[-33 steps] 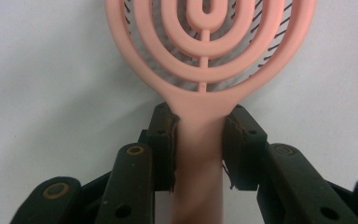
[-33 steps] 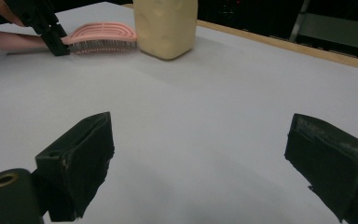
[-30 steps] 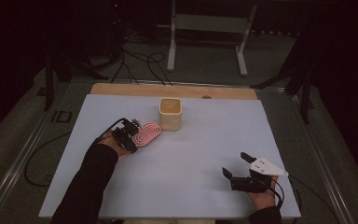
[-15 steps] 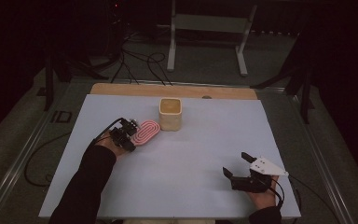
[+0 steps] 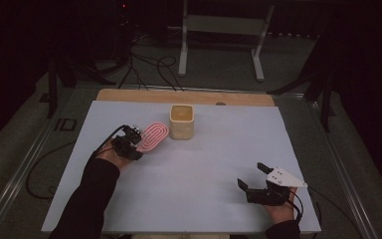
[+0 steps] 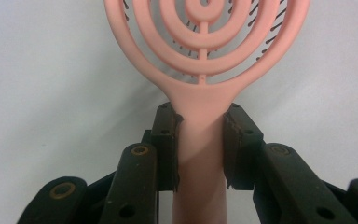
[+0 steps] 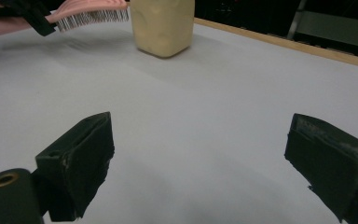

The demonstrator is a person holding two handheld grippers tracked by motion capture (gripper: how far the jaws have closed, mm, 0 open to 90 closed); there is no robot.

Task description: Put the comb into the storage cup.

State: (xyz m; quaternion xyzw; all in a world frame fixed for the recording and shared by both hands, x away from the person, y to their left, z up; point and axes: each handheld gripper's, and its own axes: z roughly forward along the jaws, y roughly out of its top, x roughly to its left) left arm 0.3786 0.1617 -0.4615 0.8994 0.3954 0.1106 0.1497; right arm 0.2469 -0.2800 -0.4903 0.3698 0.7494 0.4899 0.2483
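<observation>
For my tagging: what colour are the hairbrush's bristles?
Black bristles on the pink ring-patterned hairbrush; clearest in the left gripper view.

Dim room — bright table, soft shadows.

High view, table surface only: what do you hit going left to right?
left gripper → pink hairbrush → beige cup → right gripper

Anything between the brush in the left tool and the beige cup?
Nothing visible. The left tool is shut on the handle of the pink brush, whose head hangs just left of the cup with bare white table around it. The right tool is open, well off at the near right.
</observation>
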